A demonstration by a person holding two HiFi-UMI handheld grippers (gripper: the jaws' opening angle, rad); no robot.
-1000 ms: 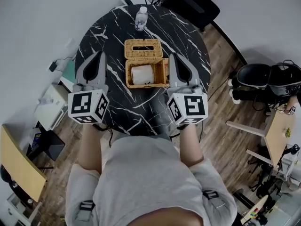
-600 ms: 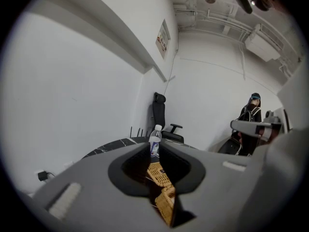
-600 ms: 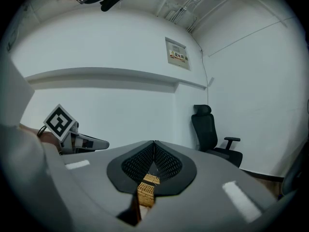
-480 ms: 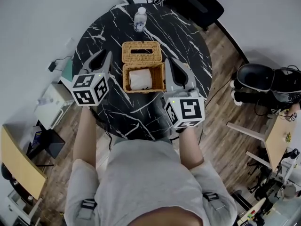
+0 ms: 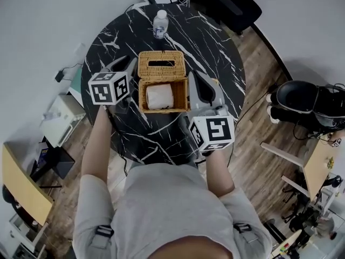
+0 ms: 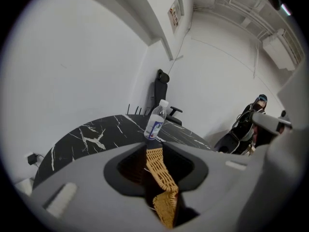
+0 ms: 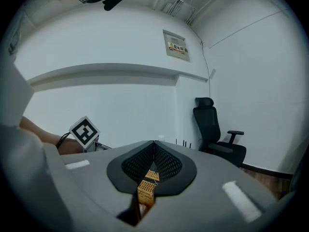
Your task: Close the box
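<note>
The wicker box (image 5: 142, 97) sits open mid-counter (image 5: 211, 43), lid (image 5: 160, 65) tipped back, a white roll (image 5: 159, 96) inside. The left claw (image 6: 155, 149) is opening, loose around a wicker edge; lid or wall, I cannot tell. The right claw (image 7: 153, 145) is clenched on the right wall, with only a sliver showing.
</note>
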